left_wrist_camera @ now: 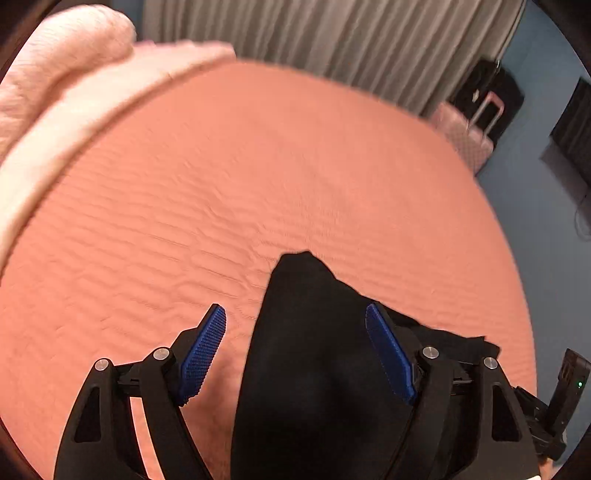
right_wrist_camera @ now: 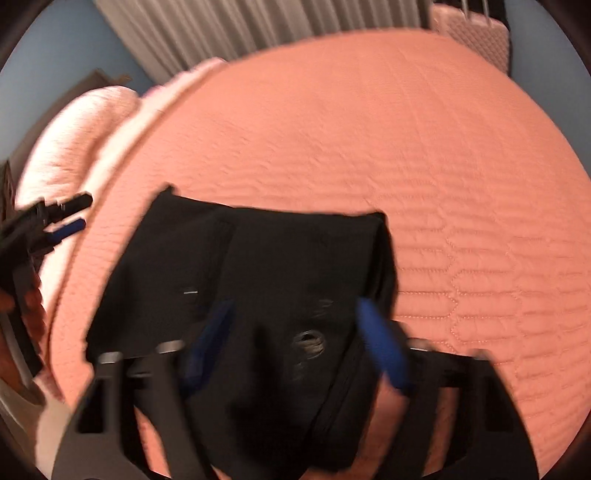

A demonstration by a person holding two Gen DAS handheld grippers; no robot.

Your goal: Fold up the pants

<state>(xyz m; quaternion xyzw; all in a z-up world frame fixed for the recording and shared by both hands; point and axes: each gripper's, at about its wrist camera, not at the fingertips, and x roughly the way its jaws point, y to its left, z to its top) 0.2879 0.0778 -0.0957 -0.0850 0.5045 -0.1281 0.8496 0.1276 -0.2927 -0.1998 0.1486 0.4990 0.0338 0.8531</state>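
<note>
Black pants [right_wrist_camera: 258,295] bunched in a rumpled heap on the salmon quilted bedspread [right_wrist_camera: 424,166], near the side of the bed closest to both cameras. From the left wrist view: left gripper [left_wrist_camera: 295,350] hovering over the pants [left_wrist_camera: 314,350], blue ribbed pads [left_wrist_camera: 203,354] spread wide apart, a peaked fold of dark cloth rising up between them but touching neither pad, nothing clamped. Bedspread [left_wrist_camera: 258,166] stretching away to a pale pink pillow [left_wrist_camera: 62,74] at upper left, grey pleated curtains [left_wrist_camera: 332,37] behind, a pink quilted suitcase [left_wrist_camera: 465,136] standing beside the far right corner of the bed against a blue wall. From the right wrist view, heavily motion-blurred: right gripper [right_wrist_camera: 295,350] likewise held wide, blue pads [right_wrist_camera: 384,350] either side of the cloth, black fabric lying in the gap between them; contact with the pads impossible to judge through the blur, though clearly not pinched shut. Small pale mark and a faint round detail visible on the fabric, too smeared to identify. Left gripper [right_wrist_camera: 70,218] visible at the left edge, over the pillow-side edge of the bed, well apart from the pants there. Pillow [right_wrist_camera: 74,147], curtains [right_wrist_camera: 258,26] and suitcase [right_wrist_camera: 476,33] along the top.
</note>
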